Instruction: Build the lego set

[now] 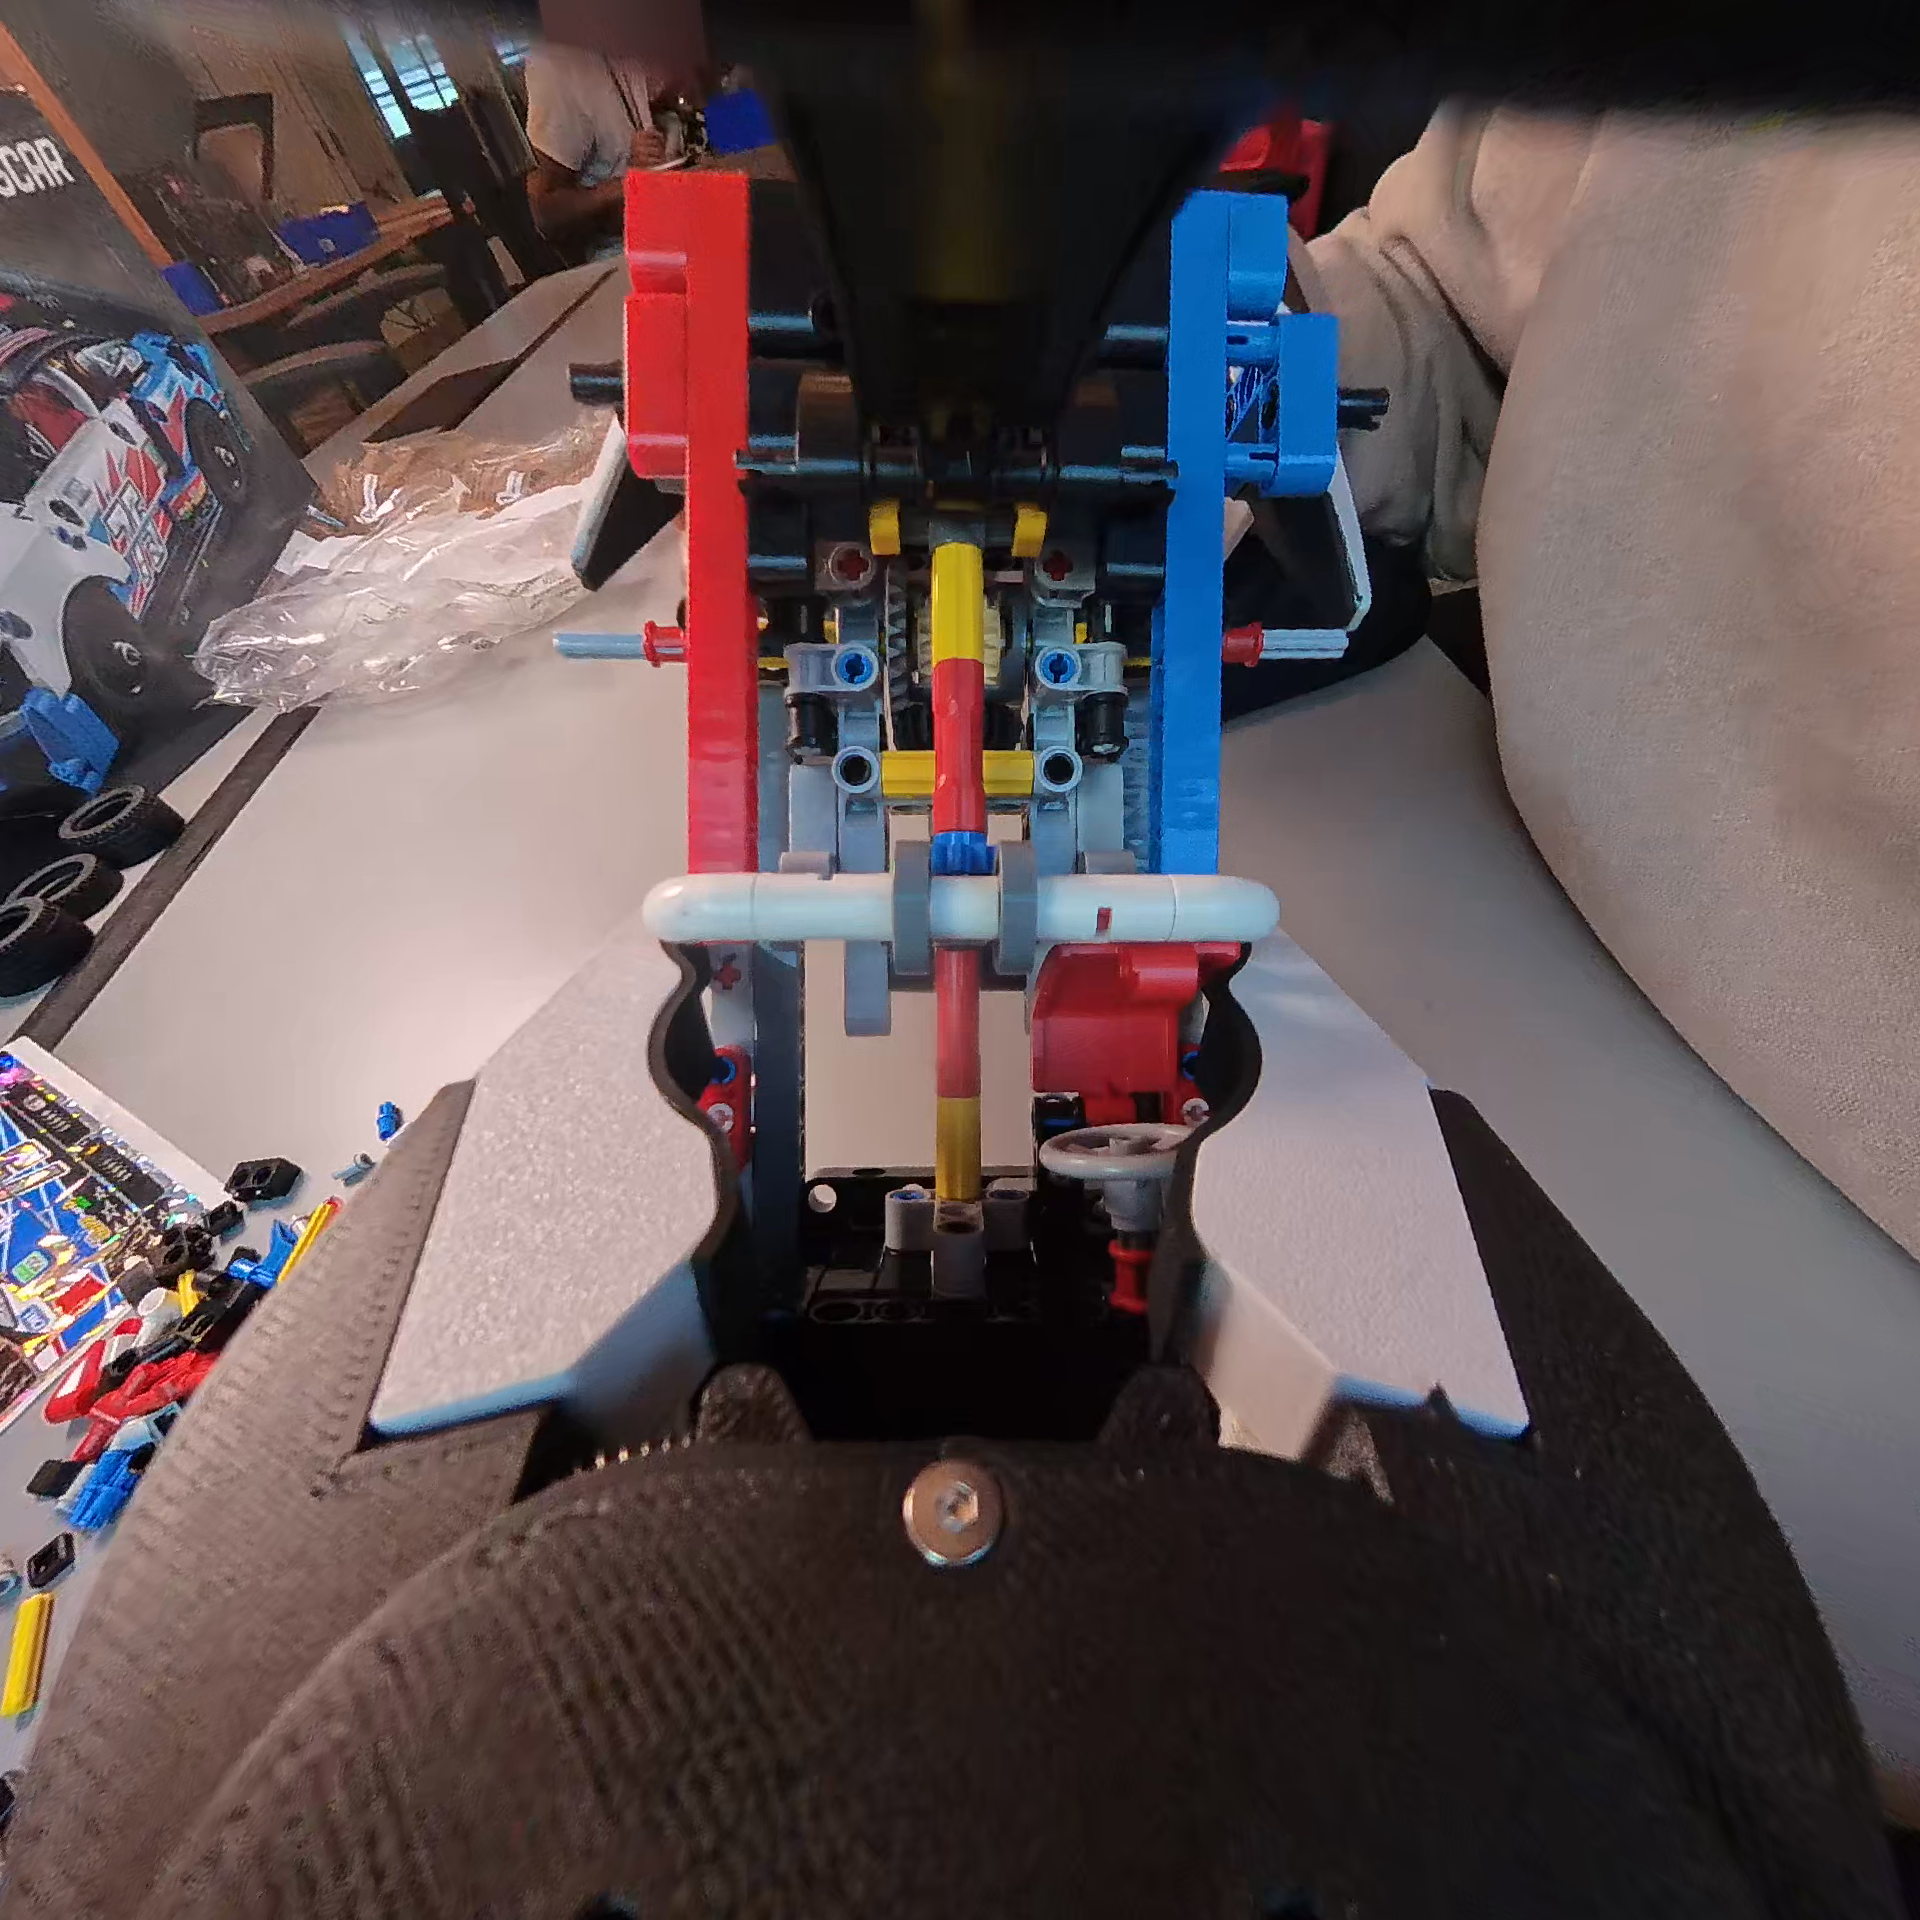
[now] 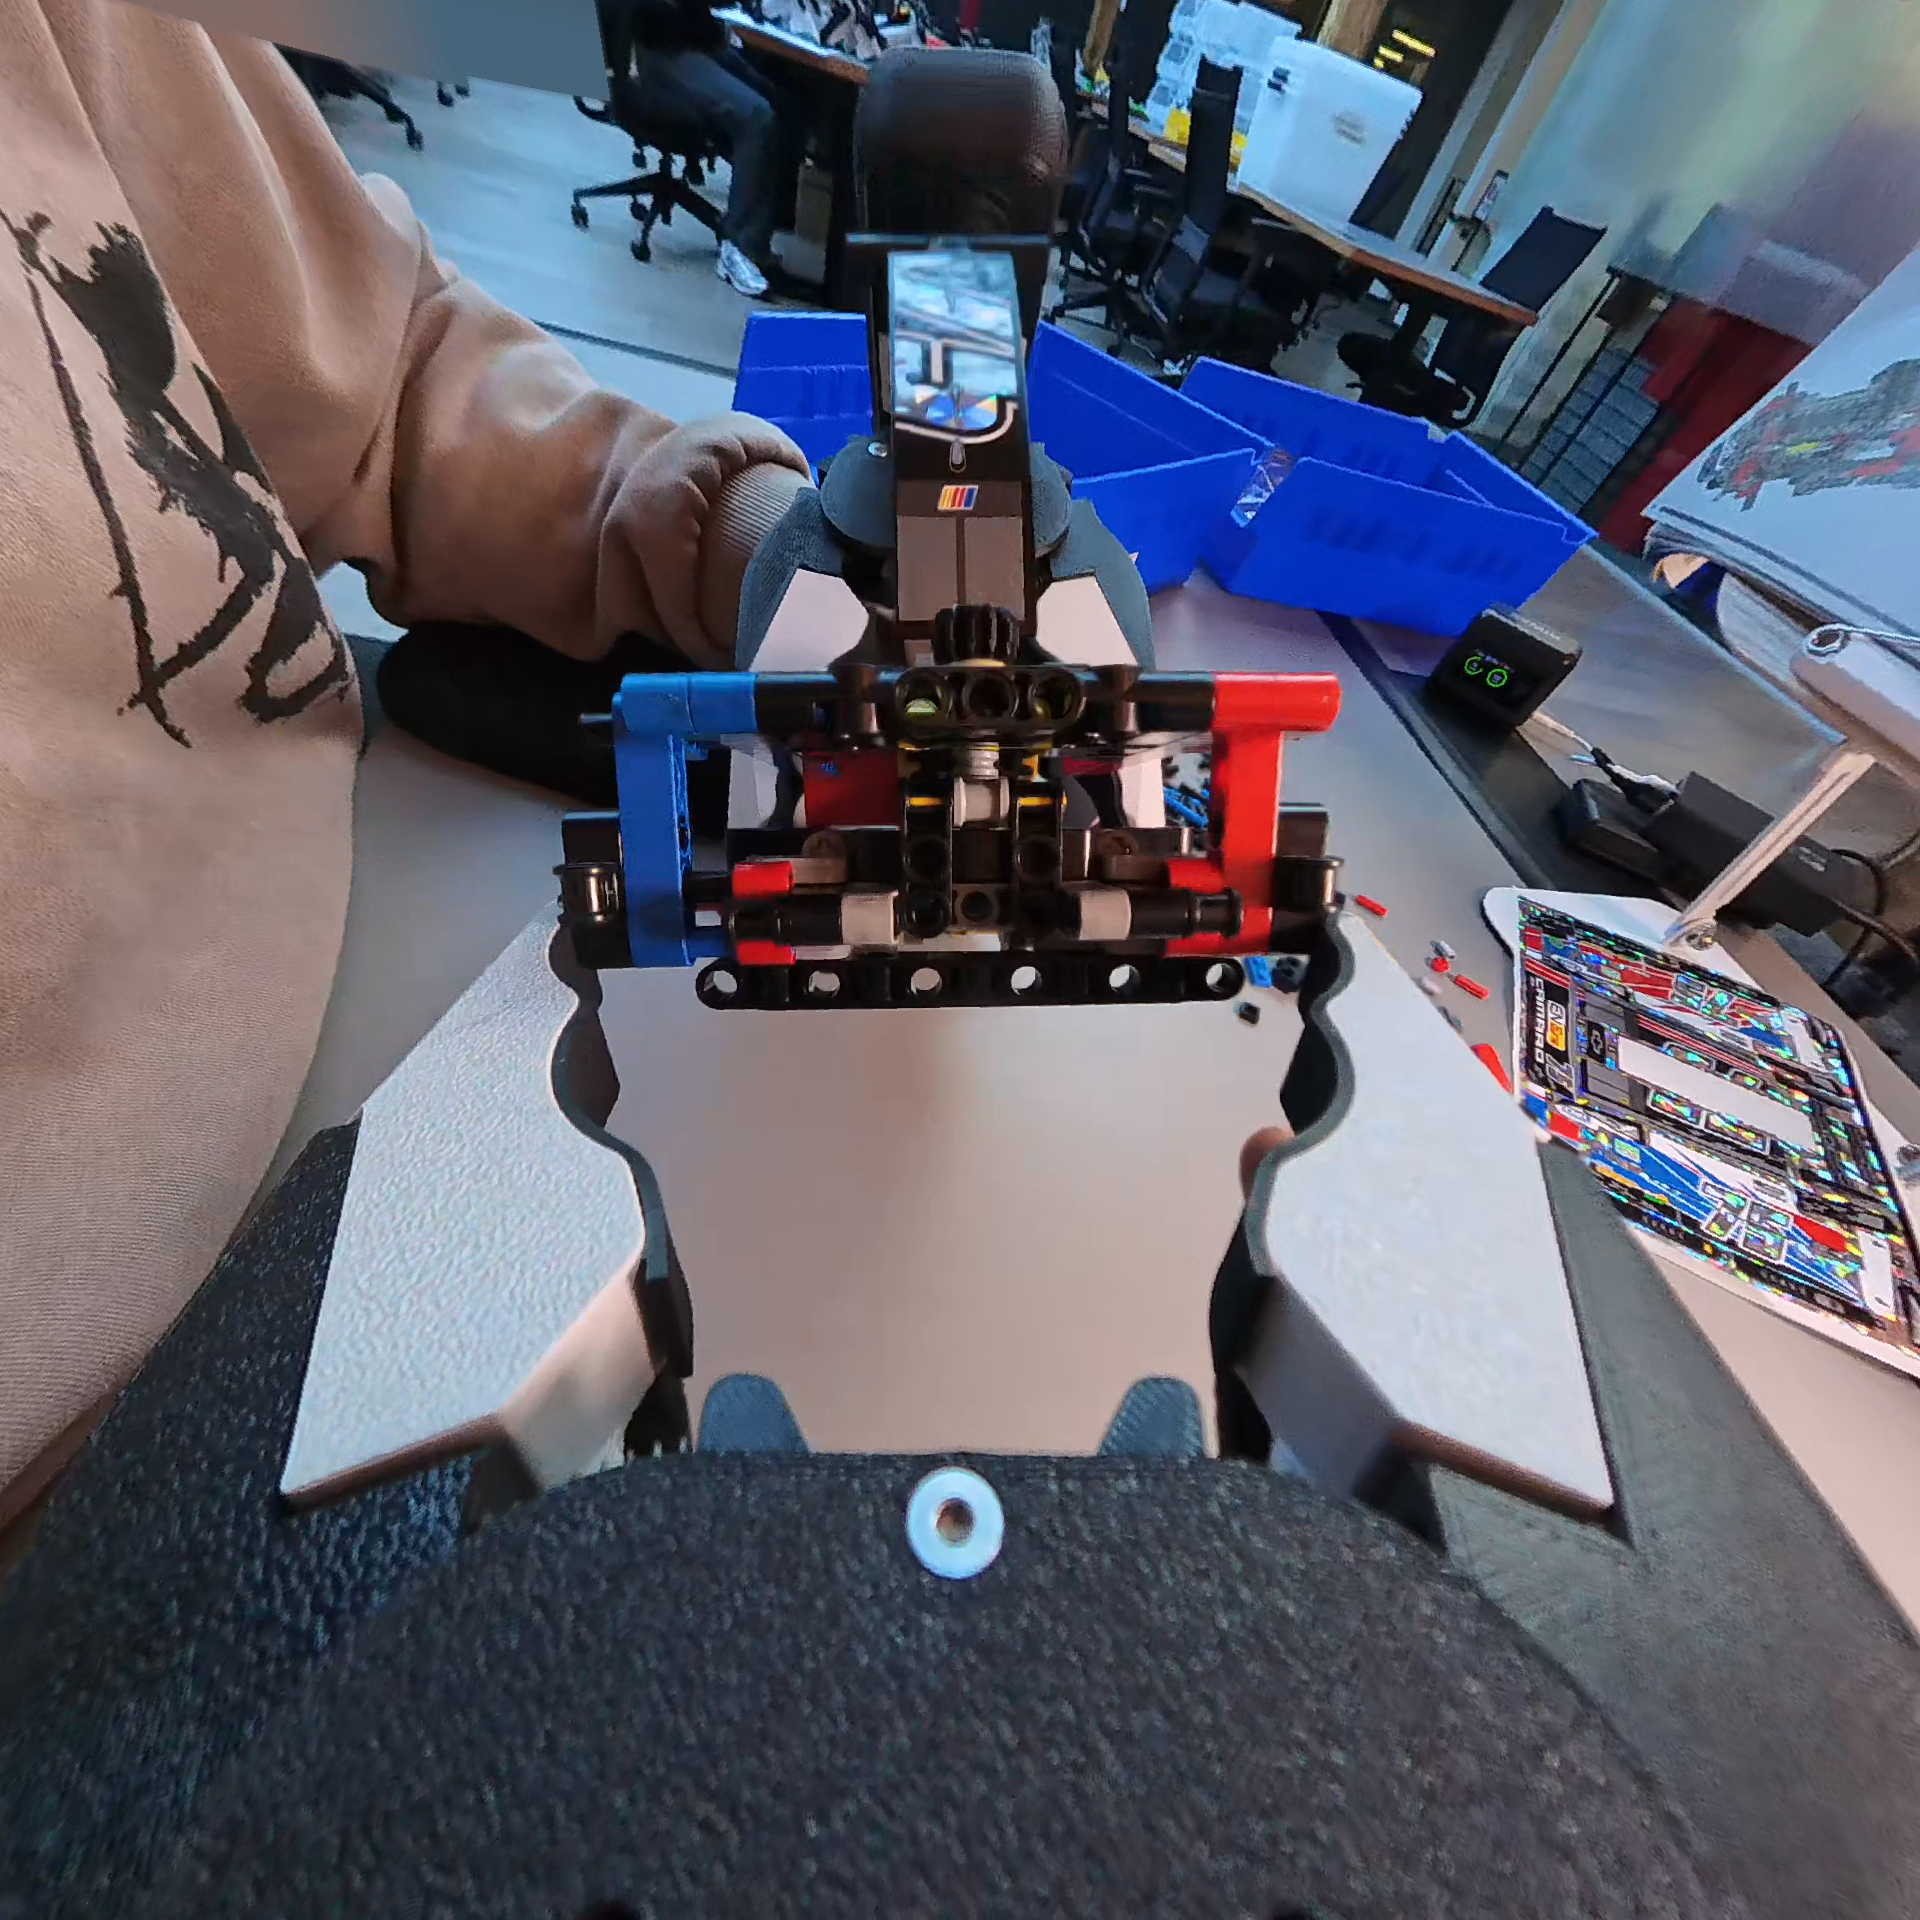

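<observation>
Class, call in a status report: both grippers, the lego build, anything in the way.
Left gripper shut on red-and-blue lego car chassis, near end. Right gripper clamps its far end. Nothing blocking; loose small lego parts lie aside on grey table.

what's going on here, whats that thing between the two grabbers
A person is building a Lego car chassis, holding it up over a grey table between two handheld tongs. The left tongs are shut on one end, near the small grey steering wheel. The right tongs grip the opposite end at their tips, by the black holed beam. Loose pieces and a sticker sheet lie on the table.
</observation>
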Tool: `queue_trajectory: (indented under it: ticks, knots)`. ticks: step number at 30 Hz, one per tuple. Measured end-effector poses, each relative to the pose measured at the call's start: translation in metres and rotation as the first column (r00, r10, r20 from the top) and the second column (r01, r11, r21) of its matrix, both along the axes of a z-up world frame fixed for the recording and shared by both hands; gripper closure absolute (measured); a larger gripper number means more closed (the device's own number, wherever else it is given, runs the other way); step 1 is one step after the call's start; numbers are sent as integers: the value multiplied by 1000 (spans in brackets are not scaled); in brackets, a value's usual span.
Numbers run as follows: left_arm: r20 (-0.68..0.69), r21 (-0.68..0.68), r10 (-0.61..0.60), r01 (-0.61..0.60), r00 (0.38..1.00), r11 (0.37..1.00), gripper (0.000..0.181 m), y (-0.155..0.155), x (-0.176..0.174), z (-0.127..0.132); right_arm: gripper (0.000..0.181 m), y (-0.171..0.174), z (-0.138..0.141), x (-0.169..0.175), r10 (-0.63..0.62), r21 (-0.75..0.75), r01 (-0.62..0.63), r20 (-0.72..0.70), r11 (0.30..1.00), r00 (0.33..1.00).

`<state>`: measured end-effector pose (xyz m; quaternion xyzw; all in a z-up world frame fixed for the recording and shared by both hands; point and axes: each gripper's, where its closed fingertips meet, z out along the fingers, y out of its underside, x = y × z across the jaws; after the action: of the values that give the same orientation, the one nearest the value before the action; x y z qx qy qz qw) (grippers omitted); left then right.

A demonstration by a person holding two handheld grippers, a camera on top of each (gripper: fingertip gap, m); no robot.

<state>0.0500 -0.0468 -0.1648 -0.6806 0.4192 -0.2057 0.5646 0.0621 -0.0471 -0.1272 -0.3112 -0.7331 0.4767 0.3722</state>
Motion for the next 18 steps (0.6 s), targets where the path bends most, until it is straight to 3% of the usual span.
queue_trajectory:
  ticks: [18]
  knots:
    - [-50, -48, 6, -8, 999, 999, 87, 2, 5, -8, 53, 3, -7, 2, -20, -86, 14, -65, 996, 998]
